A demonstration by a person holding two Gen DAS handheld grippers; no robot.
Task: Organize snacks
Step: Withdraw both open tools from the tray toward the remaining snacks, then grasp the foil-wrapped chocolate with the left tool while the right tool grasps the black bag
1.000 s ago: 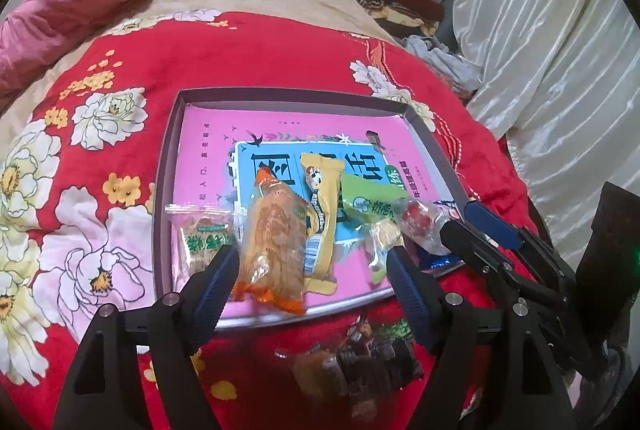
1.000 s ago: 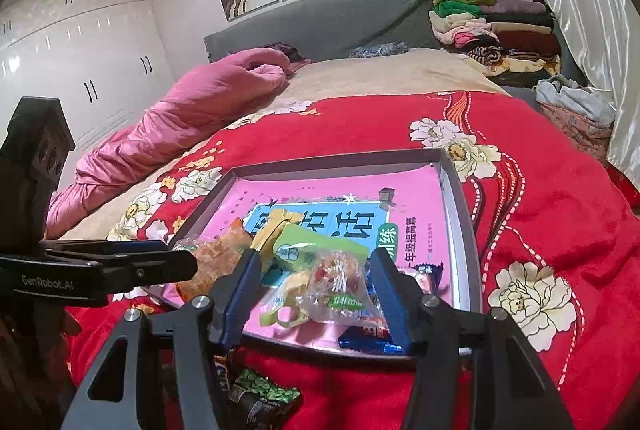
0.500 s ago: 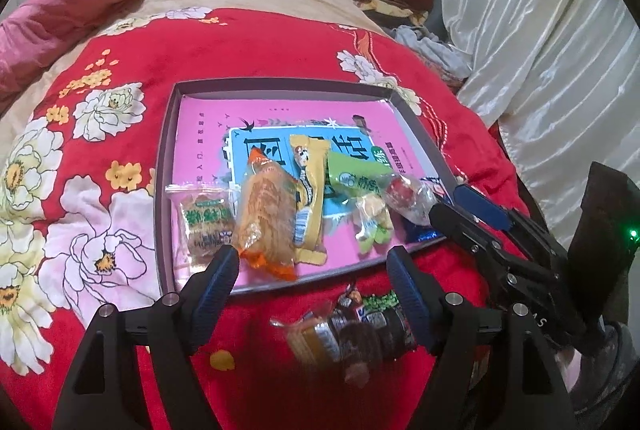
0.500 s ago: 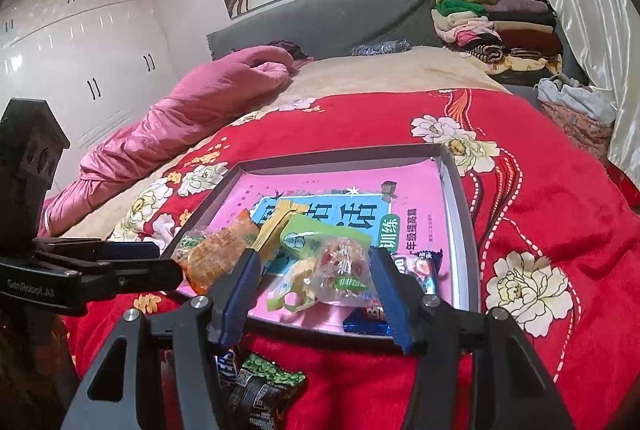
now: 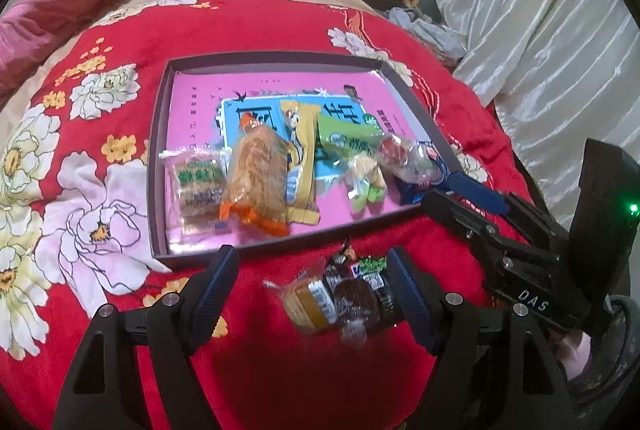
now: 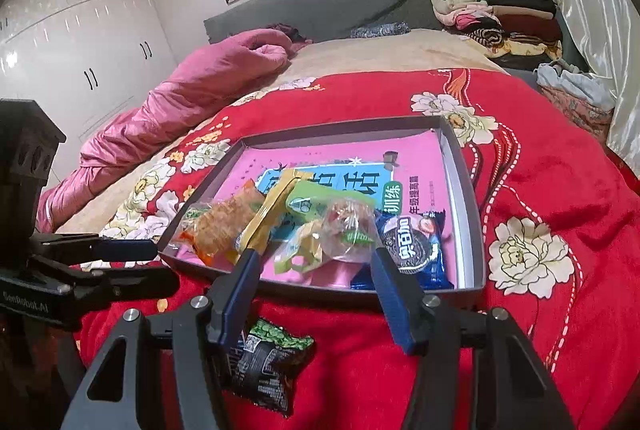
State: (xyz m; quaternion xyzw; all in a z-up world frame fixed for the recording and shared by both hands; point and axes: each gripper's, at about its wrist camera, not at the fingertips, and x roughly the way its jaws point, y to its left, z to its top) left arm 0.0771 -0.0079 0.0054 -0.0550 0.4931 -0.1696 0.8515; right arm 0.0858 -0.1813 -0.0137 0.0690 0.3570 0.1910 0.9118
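Snacks fill a tray (image 5: pixel 158 166) on the red floral bedspread (image 5: pixel 248 26); both grippers gape, seemingly empty.

A: What's in the tray (image 5: pixel 158 166)?
B: A row of snacks near its front edge: clear cracker pack (image 5: pixel 198 186), orange pack (image 5: pixel 258 182), yellow bar (image 5: pixel 302 154), green pouch (image 5: pixel 346 136), clear candy bag (image 6: pixel 348 230), blue cookie pack (image 6: pixel 416 250).
A: And outside it?
B: A loose pile (image 5: pixel 344 300) on the red blanket just before the tray, with a dark green-topped packet (image 6: pixel 268 362).
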